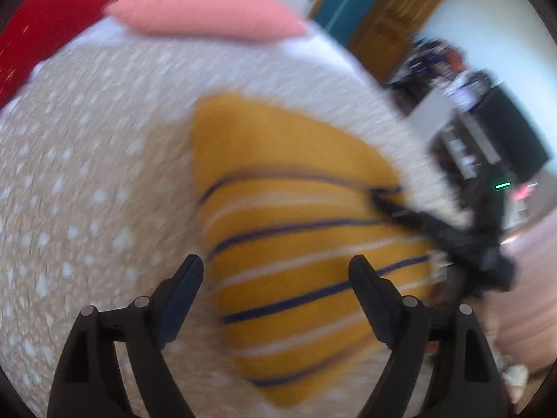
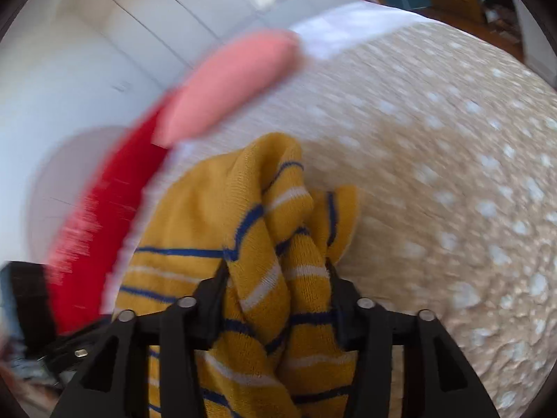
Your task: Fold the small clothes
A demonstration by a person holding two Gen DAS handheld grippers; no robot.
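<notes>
on the bedspread (image 1: pixel 87 174), right gripper (image 2: pixel 276 271) clamped the bunched striped garment (image 2: pixel 209 216); left gripper (image 1: pixel 276 268) gaped empty at 6 o'clock; fold underway, next likely flattening

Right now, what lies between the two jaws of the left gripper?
In the left wrist view, the mustard-yellow knitted garment with navy and white stripes lies there, flat on the beige dotted bedspread; the open left gripper does not hold it.

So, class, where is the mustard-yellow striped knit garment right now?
The mustard-yellow striped knit garment lies on the beige dotted bedspread, bunched between the right hand-held gripper fingers; in the left wrist view it lies ahead of the open left hand-held gripper.
</notes>
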